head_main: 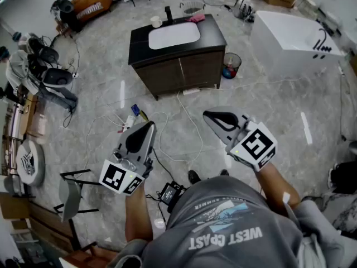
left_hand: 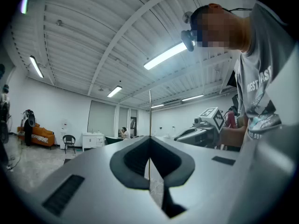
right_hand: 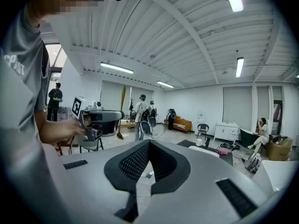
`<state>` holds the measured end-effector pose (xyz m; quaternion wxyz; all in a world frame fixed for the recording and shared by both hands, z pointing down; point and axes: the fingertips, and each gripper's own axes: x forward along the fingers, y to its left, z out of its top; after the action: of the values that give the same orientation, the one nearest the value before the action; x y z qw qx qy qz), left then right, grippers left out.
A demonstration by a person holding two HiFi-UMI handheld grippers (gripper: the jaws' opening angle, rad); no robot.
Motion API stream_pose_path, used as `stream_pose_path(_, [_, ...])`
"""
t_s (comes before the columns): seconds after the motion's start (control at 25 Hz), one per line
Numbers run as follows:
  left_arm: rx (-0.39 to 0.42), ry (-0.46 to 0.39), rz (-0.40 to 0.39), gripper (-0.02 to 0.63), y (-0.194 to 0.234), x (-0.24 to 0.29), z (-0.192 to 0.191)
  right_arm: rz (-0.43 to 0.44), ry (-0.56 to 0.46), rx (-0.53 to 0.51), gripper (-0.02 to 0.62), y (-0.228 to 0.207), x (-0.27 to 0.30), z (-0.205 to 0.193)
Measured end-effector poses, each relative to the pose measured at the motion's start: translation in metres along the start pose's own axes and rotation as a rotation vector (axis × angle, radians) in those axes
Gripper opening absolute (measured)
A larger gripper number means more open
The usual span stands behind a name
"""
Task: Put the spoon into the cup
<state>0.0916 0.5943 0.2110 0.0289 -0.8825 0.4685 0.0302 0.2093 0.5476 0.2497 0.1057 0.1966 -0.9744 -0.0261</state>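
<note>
I stand a few steps back from a dark cabinet (head_main: pixel 184 60) with a white sink. A small white cup (head_main: pixel 157 22) stands on its top at the back left; the right gripper view also catches the cup (right_hand: pixel 198 142). My left gripper (head_main: pixel 146 126) is shut on a thin gold spoon (right_hand: pixel 122 107) that hangs upright, bowl down. In the left gripper view its handle (left_hand: pixel 150 115) rises as a fine line from the closed jaws (left_hand: pixel 149 139). The right gripper (head_main: pixel 207 115) is held level beside it over the floor. Its jaws (right_hand: pixel 149 143) meet with nothing between them.
White cables (head_main: pixel 167 133) loop over the marble floor between me and the cabinet. A small bin (head_main: pixel 231 65) stands at the cabinet's right, a white bathtub (head_main: pixel 295 35) further right. Bags and gear (head_main: pixel 44 71) lie at the left, a folding chair (head_main: pixel 72 197) near my left side.
</note>
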Motion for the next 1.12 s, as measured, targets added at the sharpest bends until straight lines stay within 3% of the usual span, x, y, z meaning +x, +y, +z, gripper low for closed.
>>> stream_pose_path(0.52, [-0.016,0.002,-0.003,0.0,0.007,-0.004,-0.004,0.003,0.011,0.006,0.031,0.003,0.007,0.0])
stream_pose_path(0.76, [-0.036,0.011,-0.011,0.0,0.021,-0.002,-0.013,-0.008,-0.014,0.086,0.032,-0.005,0.019,-0.004])
stream_pose_path(1.12, [-0.046,0.02,-0.049,0.0,0.056,0.004,-0.021,-0.064,0.026,0.128,0.032,-0.021,0.052,-0.013])
